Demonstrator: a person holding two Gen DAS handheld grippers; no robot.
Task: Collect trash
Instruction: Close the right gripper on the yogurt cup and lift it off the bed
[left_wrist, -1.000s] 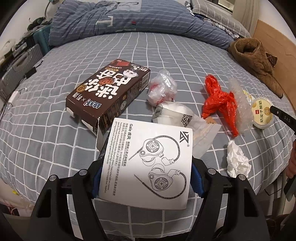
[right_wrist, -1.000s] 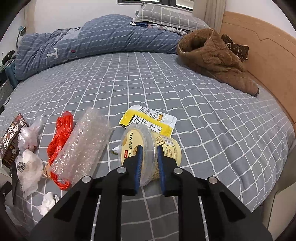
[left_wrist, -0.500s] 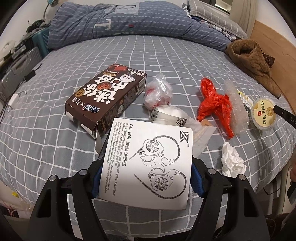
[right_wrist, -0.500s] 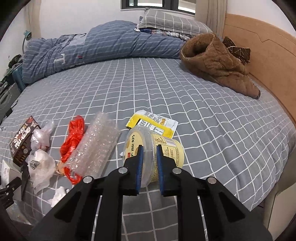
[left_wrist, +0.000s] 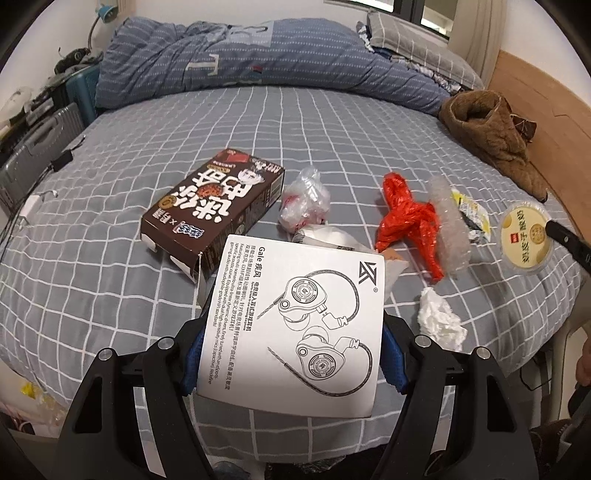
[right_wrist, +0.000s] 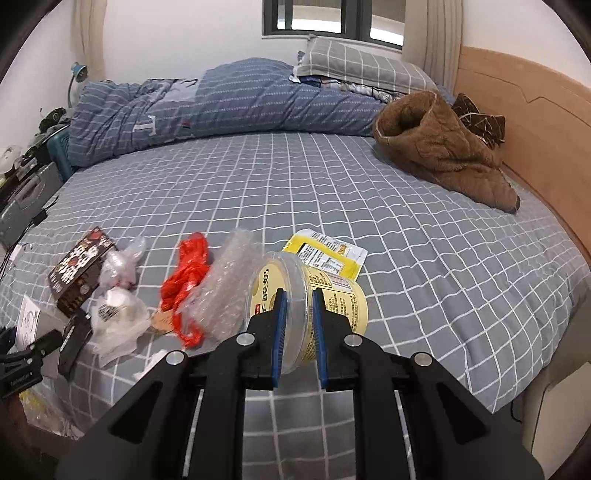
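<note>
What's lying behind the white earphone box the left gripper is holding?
Behind the earphone box a white plastic bag pokes out on the bed; the box covers the rest of it.

A grey checked bed (right_wrist: 332, 206) with wooden headboard (right_wrist: 524, 122) stands under a window (right_wrist: 332, 18).

Earphone box (left_wrist: 291, 325): matt white card. Yogurt cup (right_wrist: 314, 314): glossy plastic. Snack box (left_wrist: 214, 210): glossy brown card. Bag (left_wrist: 406, 221): crinkled red plastic. Bedsheet (right_wrist: 332, 192): checked matt cloth.
</note>
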